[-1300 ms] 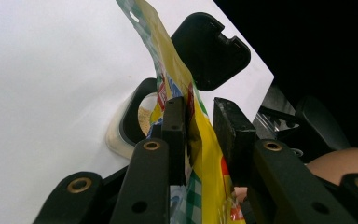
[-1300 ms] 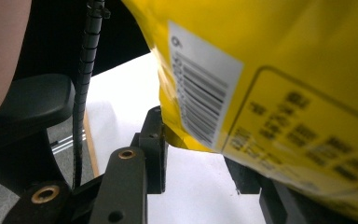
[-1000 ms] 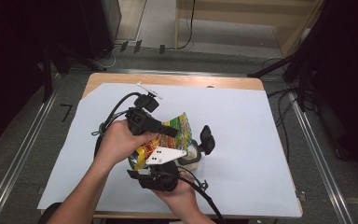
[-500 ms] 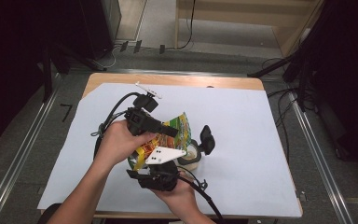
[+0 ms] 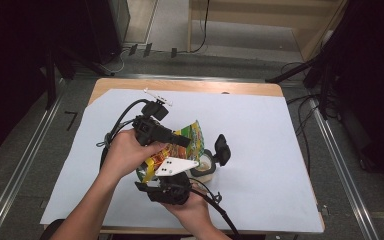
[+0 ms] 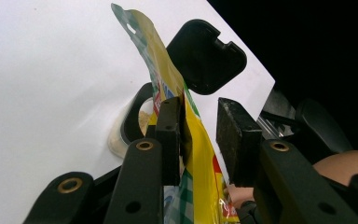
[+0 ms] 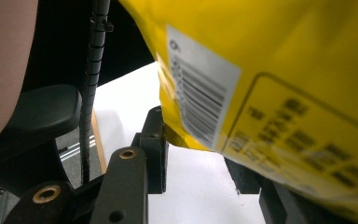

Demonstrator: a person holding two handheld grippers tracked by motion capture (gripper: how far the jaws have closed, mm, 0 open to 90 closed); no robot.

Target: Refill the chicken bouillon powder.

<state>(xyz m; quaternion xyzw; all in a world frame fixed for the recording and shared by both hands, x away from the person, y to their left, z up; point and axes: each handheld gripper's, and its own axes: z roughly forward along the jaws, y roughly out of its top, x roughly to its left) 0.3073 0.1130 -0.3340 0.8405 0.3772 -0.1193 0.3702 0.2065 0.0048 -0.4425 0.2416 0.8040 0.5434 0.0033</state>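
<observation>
A yellow and green snack bag is held up over the white sheet between both hands. Its upper part stands between the jaws of my left gripper. In the left gripper view the bag lies against one pad, while a gap shows before the other pad, so this gripper is open. My right gripper comes from below. In the right gripper view the bag's barcode side fills the space between the jaws of this gripper, which is shut on the bag's lower end.
Just right of the bag a small clear tub stands on the sheet, its black flip lid hinged open. White paper covers the wooden table. Cables trail from both grippers, and metal rails run along the floor on both sides.
</observation>
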